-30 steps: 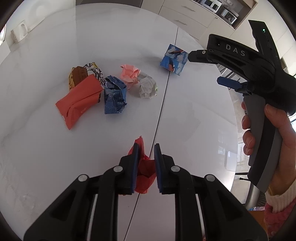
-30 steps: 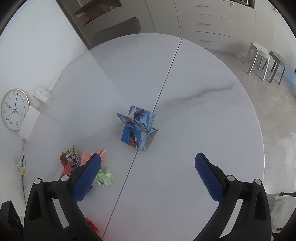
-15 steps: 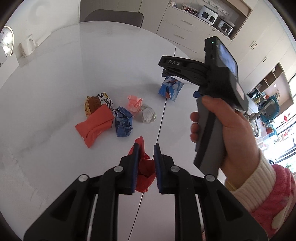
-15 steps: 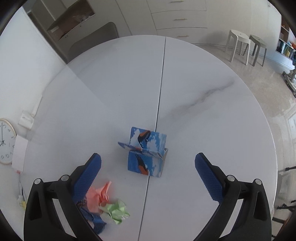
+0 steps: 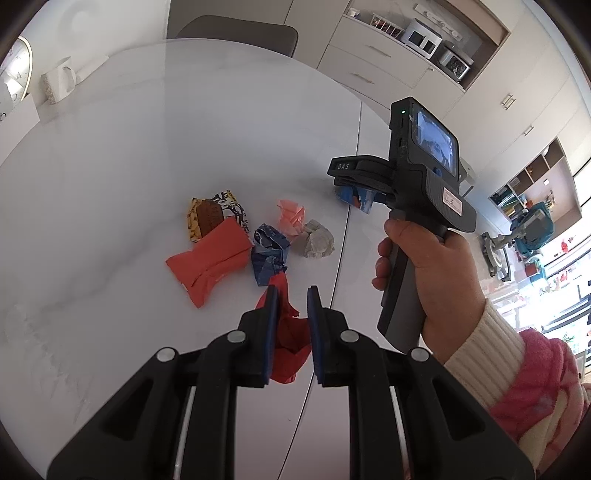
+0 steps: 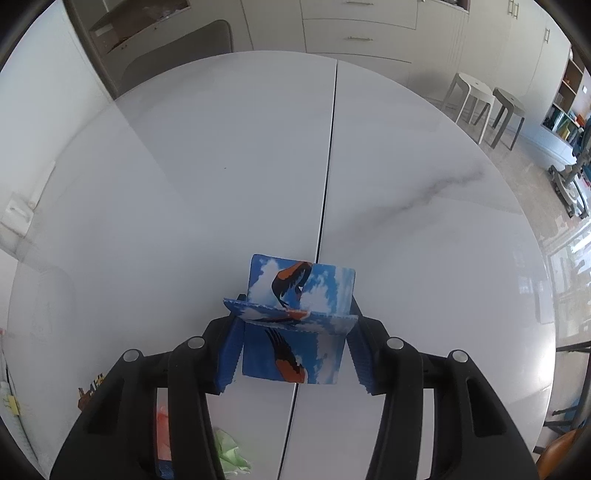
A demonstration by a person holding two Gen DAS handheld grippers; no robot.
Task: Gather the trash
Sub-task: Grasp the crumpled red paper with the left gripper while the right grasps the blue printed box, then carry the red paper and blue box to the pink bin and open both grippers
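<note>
My left gripper (image 5: 292,302) is shut on a red paper scrap (image 5: 288,350), held above the white round table (image 5: 147,147). Ahead of it lies a pile of trash: an orange packet (image 5: 210,258), a patterned wrapper (image 5: 210,216), a crumpled blue paper (image 5: 267,254), a pink paper (image 5: 291,216) and a grey-white ball (image 5: 316,242). My right gripper (image 6: 297,325) straddles a blue paper box with bird prints (image 6: 291,354) on the table seam. Its jaws are closing and the pads sit against the box's two sides. The left wrist view shows that box (image 5: 360,197) mostly hidden under the right gripper.
A person's hand (image 5: 424,258) in a pink and white sleeve holds the right gripper. A white mug (image 5: 59,83) and a clock (image 5: 18,70) sit at the table's far left. A grey chair (image 5: 236,35) stands behind the table, and two stools (image 6: 487,107) beside it.
The right gripper came down over the blue box and its wide jaws narrowed onto the box's sides. The left gripper rose and pulled back, still holding the red scrap.
</note>
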